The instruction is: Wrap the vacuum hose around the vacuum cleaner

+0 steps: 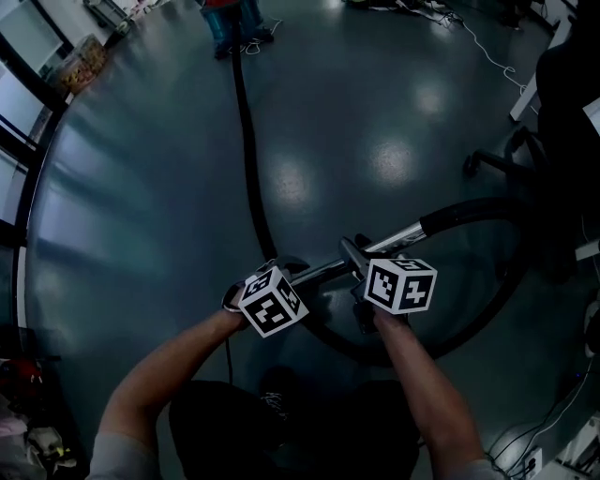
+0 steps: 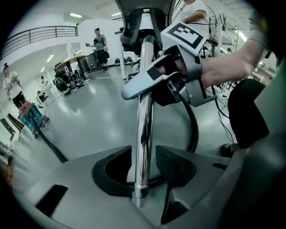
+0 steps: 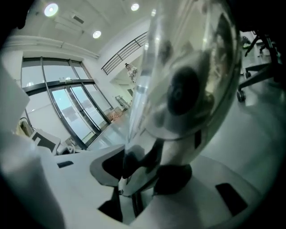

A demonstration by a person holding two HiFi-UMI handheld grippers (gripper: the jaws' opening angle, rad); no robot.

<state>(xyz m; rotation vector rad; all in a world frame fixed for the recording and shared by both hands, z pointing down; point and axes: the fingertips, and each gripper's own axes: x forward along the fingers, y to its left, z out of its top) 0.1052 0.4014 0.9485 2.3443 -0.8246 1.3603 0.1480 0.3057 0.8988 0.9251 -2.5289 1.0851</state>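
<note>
Starting with the left gripper, its jaws were found clamped on the chrome tube, which was seen running up between the two black pads in the left gripper view. Higher on the same tube, the right gripper was recorded closed on the pale grey handle. In the right gripper view that handle was noted pinched between the pads, and the parts beyond it were too near the lens and too blurred to be identified.

In the head view both grippers were observed held side by side above the floor, with the tube slanting up to the right between them. The vacuum hose, black and ribbed, was traced from the vacuum cleaner at the far edge of the floor straight across to a point under the left gripper. A second stretch was noted leaving the upper end of the tube, sweeping out to the right in a wide loop and returning beneath the right gripper.

The vacuum cleaner was recorded well apart from both grippers, and the hose was seen lying on the floor, not yet wound about it. An office chair was noted near the loop, at the right. A person was seen standing in the background of the left gripper view.
</note>
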